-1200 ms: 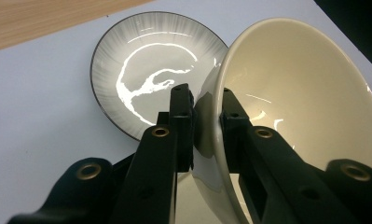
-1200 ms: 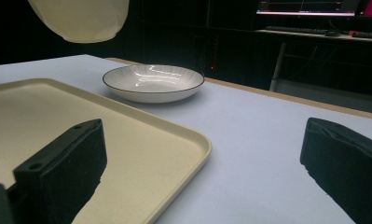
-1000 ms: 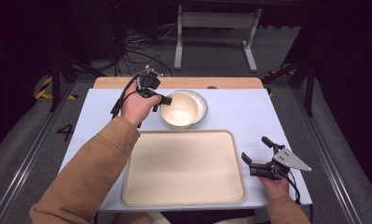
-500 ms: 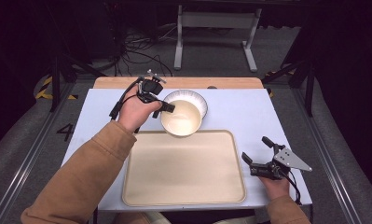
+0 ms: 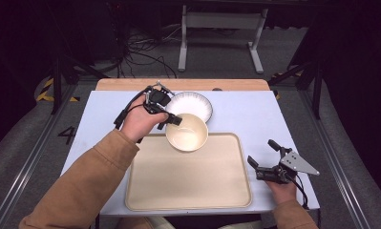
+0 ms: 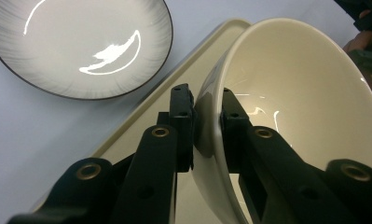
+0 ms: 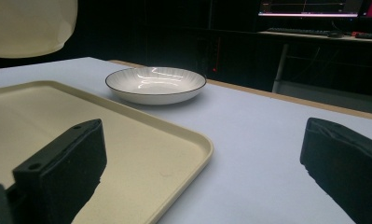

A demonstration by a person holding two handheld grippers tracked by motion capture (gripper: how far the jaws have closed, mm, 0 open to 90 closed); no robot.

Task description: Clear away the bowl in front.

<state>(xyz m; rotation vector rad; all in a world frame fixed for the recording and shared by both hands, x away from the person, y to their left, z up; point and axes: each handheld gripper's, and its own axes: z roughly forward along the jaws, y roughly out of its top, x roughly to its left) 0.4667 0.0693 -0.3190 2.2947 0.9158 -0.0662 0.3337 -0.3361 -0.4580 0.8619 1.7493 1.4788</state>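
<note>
My left gripper point(image 5: 171, 119) is shut on the rim of a cream bowl point(image 5: 187, 132), one jaw inside and one outside the wall point(image 6: 207, 116). The bowl point(image 6: 291, 107) hangs in the air over the far edge of the beige tray point(image 5: 188, 176). A white plate with a dark rim point(image 5: 190, 106) lies on the table just behind the bowl; it shows in the left gripper view point(image 6: 76, 44) and the right gripper view point(image 7: 155, 85). My right gripper point(image 5: 264, 160) rests open at the tray's right side, nothing between its jaws point(image 7: 202, 154).
The tray's rim point(image 7: 193, 140) lies close to the right gripper's left jaw. The white table top point(image 5: 255, 114) ends in a wooden strip at the far edge. Cables and a stand's legs lie on the floor beyond.
The left gripper has lifted the cream bowl off the plate and carried it toward me, over the tray's far edge. The plate stays behind. The right gripper has not moved.
</note>
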